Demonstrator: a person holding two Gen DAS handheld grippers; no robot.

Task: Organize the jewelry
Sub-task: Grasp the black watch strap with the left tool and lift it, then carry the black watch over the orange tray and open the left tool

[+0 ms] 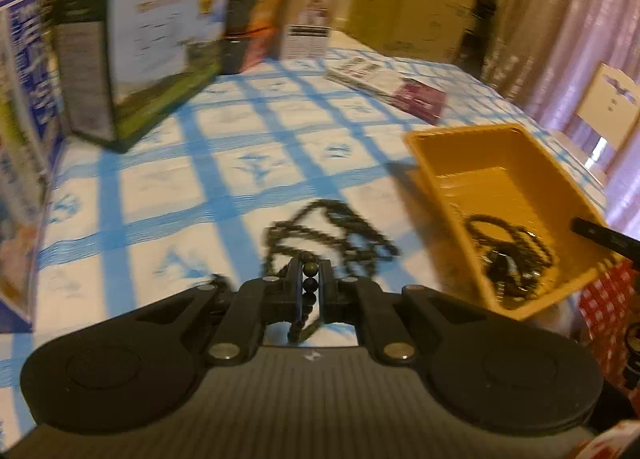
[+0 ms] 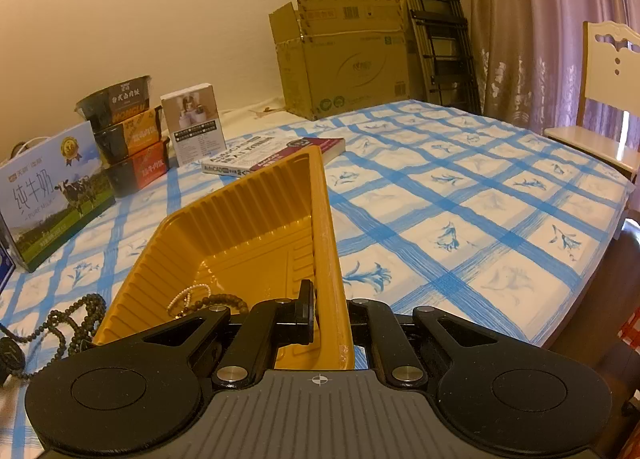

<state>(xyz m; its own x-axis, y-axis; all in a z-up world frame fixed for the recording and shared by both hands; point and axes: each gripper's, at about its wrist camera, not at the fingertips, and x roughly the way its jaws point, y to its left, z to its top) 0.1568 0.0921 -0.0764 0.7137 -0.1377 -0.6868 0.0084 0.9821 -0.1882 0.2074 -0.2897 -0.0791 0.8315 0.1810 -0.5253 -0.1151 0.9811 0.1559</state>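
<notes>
Now your left gripper [image 1: 311, 291] pinches one dark bead string [image 1: 332, 233]; your right gripper [image 2: 332, 319] squeezes one yellow tray [image 2: 240, 219] wall between its jaws.

Bead necklace [image 1: 332, 231] on tabletop [image 1: 168, 187] left of tray [image 1: 436, 163]; bracelets [image 1: 512, 247] in tray; book [image 1: 388, 87] behind tray.

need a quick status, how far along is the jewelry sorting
Done: dark beads and a pearl bracelet lie in the yellow tray. In hand: the left gripper clamps a dark bead necklace; the right gripper clamps the tray's rim. Left: dropping that necklace in.
</notes>
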